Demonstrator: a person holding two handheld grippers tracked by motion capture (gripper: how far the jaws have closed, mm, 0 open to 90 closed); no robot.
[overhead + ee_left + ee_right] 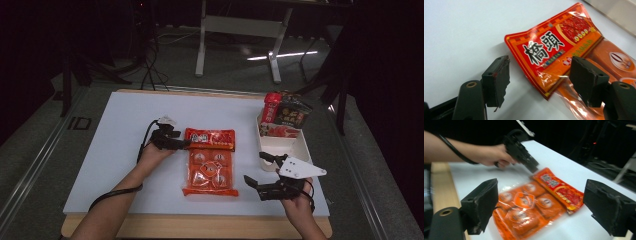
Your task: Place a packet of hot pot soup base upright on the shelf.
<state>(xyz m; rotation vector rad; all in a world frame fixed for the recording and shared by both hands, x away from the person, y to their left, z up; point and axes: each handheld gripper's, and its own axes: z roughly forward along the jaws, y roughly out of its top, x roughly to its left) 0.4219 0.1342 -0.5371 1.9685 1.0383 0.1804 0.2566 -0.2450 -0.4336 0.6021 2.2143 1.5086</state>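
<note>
Two hand-held grippers flank one flat orange-and-red plastic snack packet [210, 162], which lies mid-table on the white tabletop [115, 150]. The left gripper [182, 144] — at the packet's ten o'clock corner — has its jaws spread about the red header strip's corner, pads not pressing it; the left gripper view shows a gap on either side. The right gripper [255, 167] hovers at the packet's four o'clock, jaws spread wide with nothing between them. A white bin of packets [295, 145] stands at two o'clock.
</note>
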